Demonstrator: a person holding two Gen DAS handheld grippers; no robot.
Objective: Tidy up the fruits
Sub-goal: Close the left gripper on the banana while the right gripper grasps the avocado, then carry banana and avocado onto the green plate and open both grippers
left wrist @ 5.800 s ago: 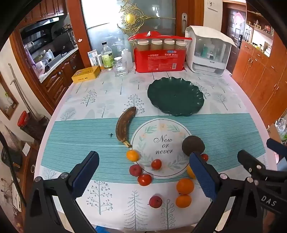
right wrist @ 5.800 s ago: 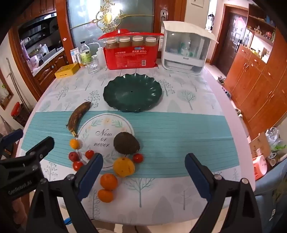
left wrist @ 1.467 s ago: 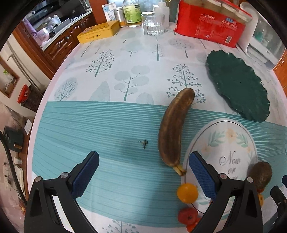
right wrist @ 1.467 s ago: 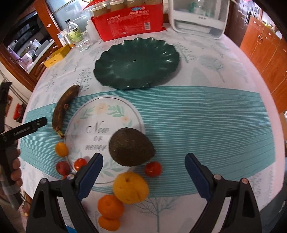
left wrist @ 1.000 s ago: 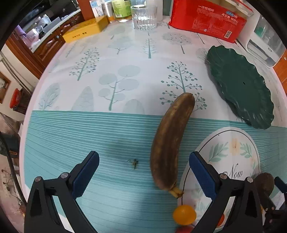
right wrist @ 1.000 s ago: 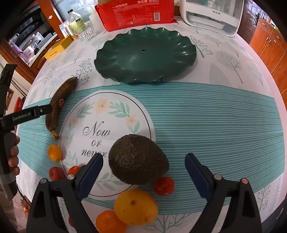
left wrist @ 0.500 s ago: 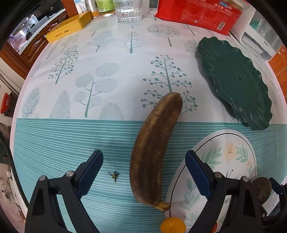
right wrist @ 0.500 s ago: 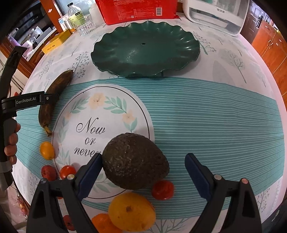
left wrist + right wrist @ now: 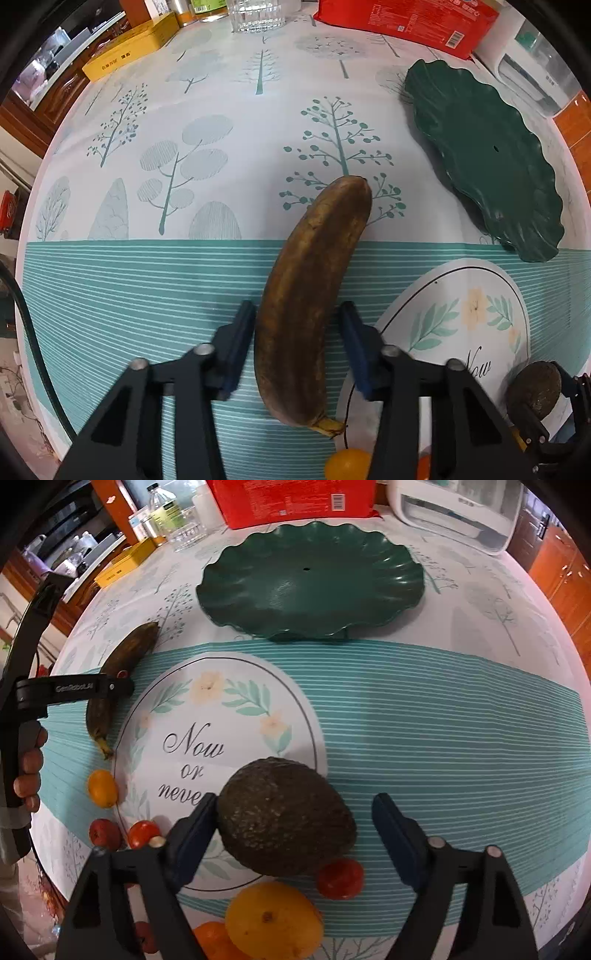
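Note:
A brown, overripe banana (image 9: pixel 314 288) lies on the tablecloth, and my left gripper (image 9: pixel 295 308) straddles its lower half from above. Its jaws are closing: the left pad is at the peel and a thin strip of cloth shows at the right pad. In the right wrist view my right gripper (image 9: pixel 294 799) points down over a dark avocado (image 9: pixel 284 816). Those jaws are closing too, with the left pad against the avocado and the right pad clear of it. The empty green scalloped plate (image 9: pixel 310 579) sits behind.
Around the avocado lie a yellow citrus (image 9: pixel 273 919), a tomato (image 9: pixel 340 878), a small orange fruit (image 9: pixel 102 788) and more red and orange fruits at the table's near edge. A red box (image 9: pixel 406 18), glass (image 9: pixel 255 14), yellow box (image 9: pixel 129 48) and white appliance (image 9: pixel 458 506) line the far side.
Both pairs of jaws have narrowed from wide open. The left ones came in close on the banana as that gripper sank over it; the right ones closed partly around the avocado.

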